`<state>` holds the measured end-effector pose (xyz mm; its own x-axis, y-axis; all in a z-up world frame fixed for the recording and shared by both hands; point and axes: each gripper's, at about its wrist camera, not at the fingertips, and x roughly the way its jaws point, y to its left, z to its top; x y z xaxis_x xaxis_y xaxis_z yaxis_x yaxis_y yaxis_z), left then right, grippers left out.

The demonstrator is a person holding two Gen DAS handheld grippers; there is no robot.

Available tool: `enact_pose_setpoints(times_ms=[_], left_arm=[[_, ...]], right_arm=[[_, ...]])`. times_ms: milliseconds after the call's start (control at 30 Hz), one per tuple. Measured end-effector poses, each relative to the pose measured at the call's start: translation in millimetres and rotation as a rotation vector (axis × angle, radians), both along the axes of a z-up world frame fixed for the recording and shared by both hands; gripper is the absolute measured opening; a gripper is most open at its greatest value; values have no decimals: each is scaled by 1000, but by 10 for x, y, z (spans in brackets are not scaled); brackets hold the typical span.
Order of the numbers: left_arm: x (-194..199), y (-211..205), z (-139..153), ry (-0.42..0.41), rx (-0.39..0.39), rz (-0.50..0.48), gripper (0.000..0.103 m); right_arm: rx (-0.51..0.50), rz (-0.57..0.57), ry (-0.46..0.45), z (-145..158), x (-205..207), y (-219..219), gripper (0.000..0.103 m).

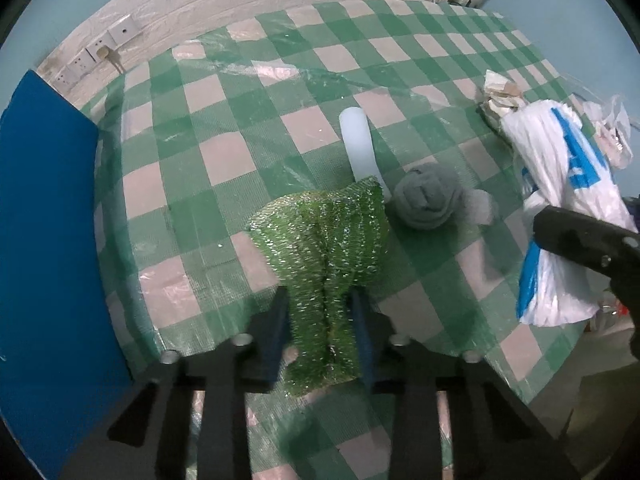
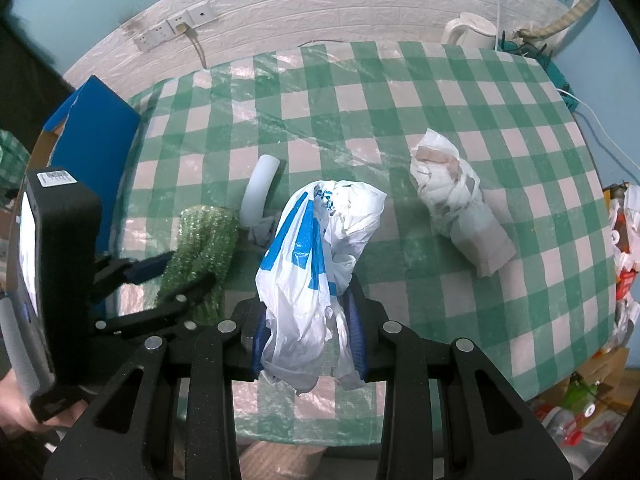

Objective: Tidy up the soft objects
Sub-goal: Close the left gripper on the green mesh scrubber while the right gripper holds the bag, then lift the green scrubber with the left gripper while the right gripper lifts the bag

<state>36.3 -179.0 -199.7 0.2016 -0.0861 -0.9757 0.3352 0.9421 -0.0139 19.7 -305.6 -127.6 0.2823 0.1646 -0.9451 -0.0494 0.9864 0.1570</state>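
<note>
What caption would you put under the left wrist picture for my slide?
Left gripper squeezes a sparkly green scrubber above the checked tablecloth, beside a grey cloth ball.

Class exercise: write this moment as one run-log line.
left gripper: shut on green scrubber | right gripper: shut on plastic bag | grey sock ball, white tube: on table

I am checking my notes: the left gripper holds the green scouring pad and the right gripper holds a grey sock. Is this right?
Not quite. The left gripper does hold the green scouring pad, but the right gripper holds a white and blue plastic bag, as the right wrist view shows.
</note>
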Motion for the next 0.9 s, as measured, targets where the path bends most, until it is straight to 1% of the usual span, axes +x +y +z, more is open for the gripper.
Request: enact_pose_setpoints(times_ms=[100, 133, 367, 533, 733, 900], left_arm=[[10, 21, 21, -13, -3, -5, 15], [5, 28, 23, -16, -6, -8, 14], [17, 145, 82, -56, -4, 1, 12], [45, 270, 172, -78, -28, 27, 12], [54, 397, 337, -106, -56, 57, 12], [2, 482, 508, -148, -38, 67, 12]], right_arm=[[2, 3, 1, 1, -1, 9, 31], [1, 4, 0, 5, 0, 18, 31], [2, 13, -8, 42, 11, 100, 31], [1, 23, -13, 65, 28, 165, 31], [2, 37, -22, 112, 52, 244, 31], [1, 48, -41, 198, 82, 329, 31]])
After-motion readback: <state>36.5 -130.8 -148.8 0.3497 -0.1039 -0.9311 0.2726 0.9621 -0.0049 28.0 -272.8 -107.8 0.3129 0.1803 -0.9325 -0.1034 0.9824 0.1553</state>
